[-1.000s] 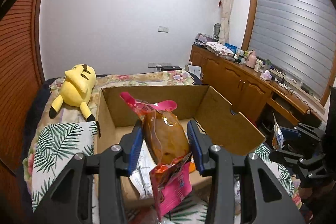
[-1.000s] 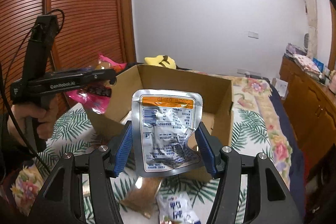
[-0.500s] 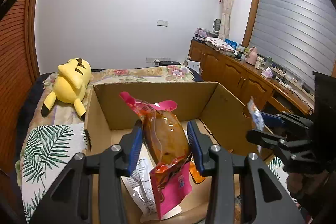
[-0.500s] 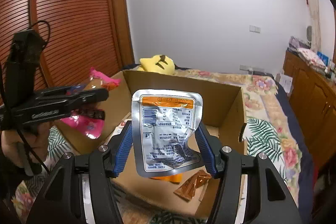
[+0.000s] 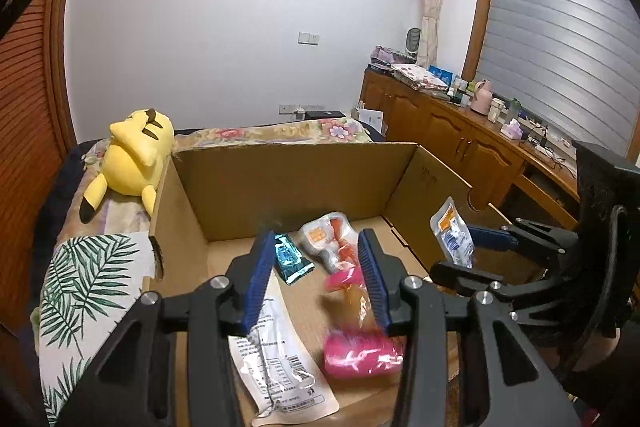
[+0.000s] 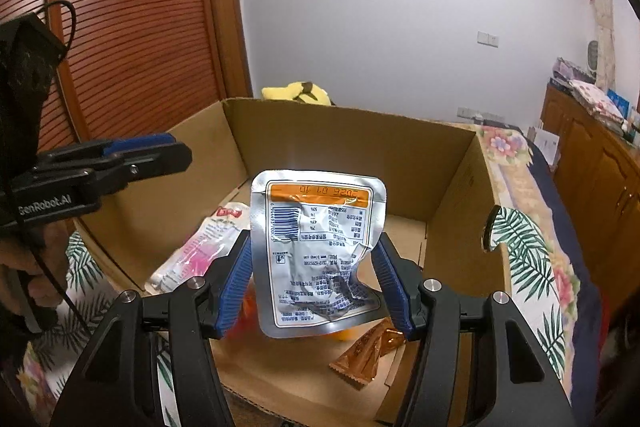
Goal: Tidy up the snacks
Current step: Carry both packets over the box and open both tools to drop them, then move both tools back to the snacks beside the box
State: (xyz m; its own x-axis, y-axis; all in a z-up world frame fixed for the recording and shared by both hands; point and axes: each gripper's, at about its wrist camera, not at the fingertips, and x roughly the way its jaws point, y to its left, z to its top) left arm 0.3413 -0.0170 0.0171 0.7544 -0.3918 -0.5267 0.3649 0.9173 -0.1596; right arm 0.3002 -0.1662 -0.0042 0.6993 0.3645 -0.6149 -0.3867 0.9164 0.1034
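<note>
Right claw (image 6: 314, 285) pinches silver pouch (image 6: 320, 251) above cardboard box (image 6: 360, 143). Left claw (image 5: 316, 279) is spread; blurred pink packet (image 5: 360, 351) sits below it.

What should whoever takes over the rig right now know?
Left gripper: open over the box; the pink snack is blurred below its fingers, apparently just dropped in.
Right gripper: shut on the silver pouch, held above the box.
In the box: white pack, teal packet, orange-label pouch, brown sachet.
Left: release the silver pouch into the box.
</note>
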